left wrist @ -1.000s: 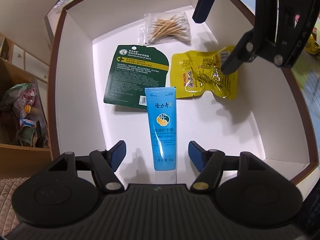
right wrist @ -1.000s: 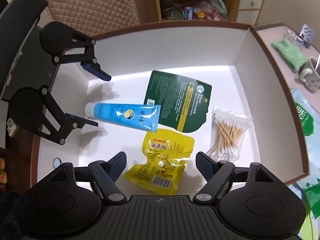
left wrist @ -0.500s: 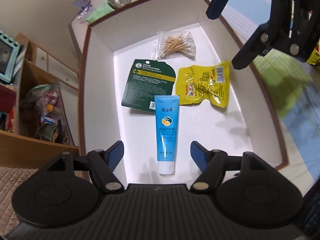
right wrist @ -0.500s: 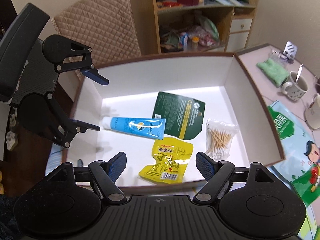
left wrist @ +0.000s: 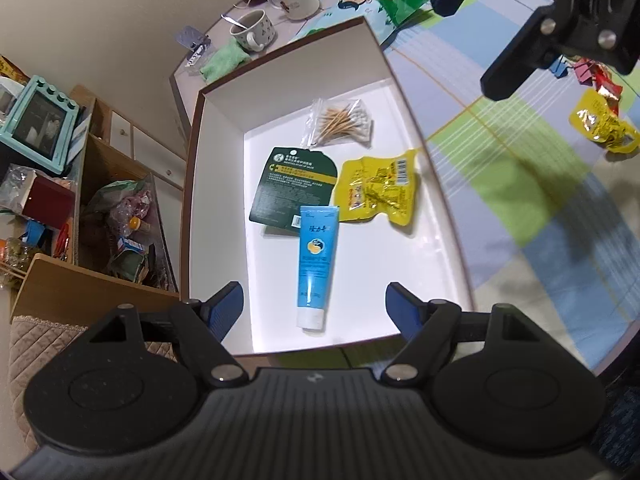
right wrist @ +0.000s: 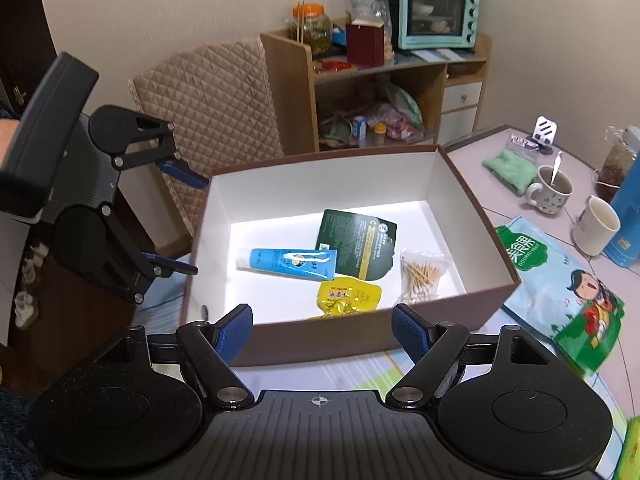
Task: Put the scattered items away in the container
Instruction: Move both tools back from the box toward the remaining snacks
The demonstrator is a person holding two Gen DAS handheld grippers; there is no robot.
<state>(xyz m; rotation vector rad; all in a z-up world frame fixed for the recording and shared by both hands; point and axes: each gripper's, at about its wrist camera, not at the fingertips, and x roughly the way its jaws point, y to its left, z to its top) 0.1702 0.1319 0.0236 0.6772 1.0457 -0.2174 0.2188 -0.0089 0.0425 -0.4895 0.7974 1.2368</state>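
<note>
Brown box with white interior holding blue tube, dark green card, cotton swab bag; yellow snack pouch partly hidden behind near wall. Left gripper and right gripper above box edges, jaws spread wide, empty.

Table with box, mugs, snack bags.

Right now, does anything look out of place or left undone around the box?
Yes. A yellow snack packet and red wrappers still lie on the tablecloth outside the box. Inside, the blue tube overlaps the green card; nothing looks spilled or damaged.
</note>
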